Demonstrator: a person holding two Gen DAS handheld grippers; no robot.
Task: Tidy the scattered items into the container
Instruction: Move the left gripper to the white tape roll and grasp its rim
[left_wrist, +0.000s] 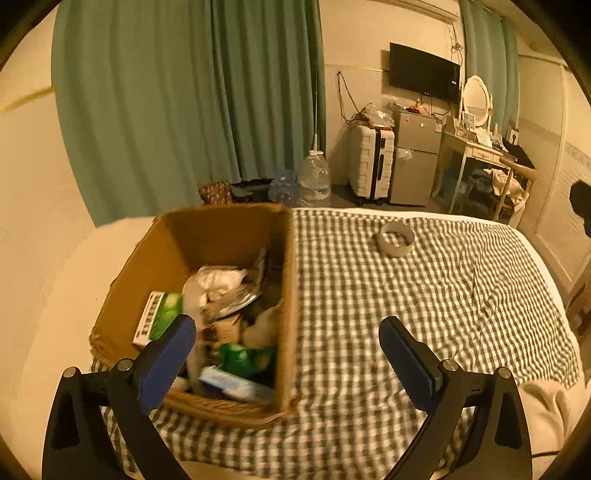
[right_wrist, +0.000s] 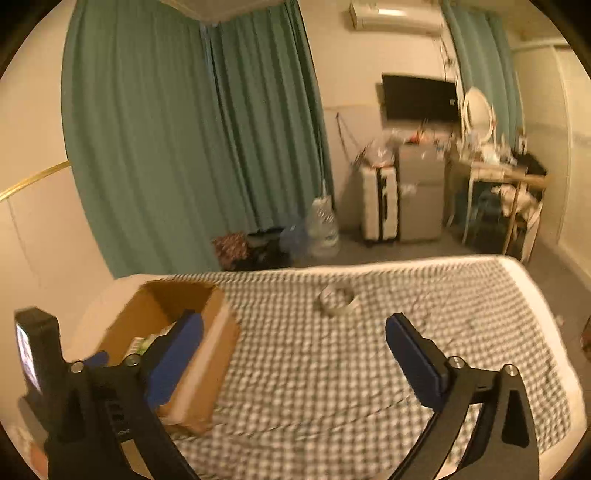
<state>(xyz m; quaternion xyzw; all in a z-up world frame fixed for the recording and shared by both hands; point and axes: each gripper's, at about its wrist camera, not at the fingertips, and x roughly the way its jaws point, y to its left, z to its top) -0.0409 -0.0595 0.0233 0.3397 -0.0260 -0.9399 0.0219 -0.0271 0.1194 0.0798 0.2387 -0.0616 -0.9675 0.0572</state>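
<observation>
One round tape roll (left_wrist: 395, 239), brown cardboard box (left_wrist: 221, 229)

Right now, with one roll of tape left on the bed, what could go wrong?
The roll of tape stands on edge on the checked cover, so a nudge from the open right gripper might roll it away. The cardboard box is already piled high; tape dropped on top may slide out.

Brown cardboard box (left_wrist: 207, 236); green-white checked bedcover (left_wrist: 406, 314); teal curtains (left_wrist: 166, 92).
</observation>
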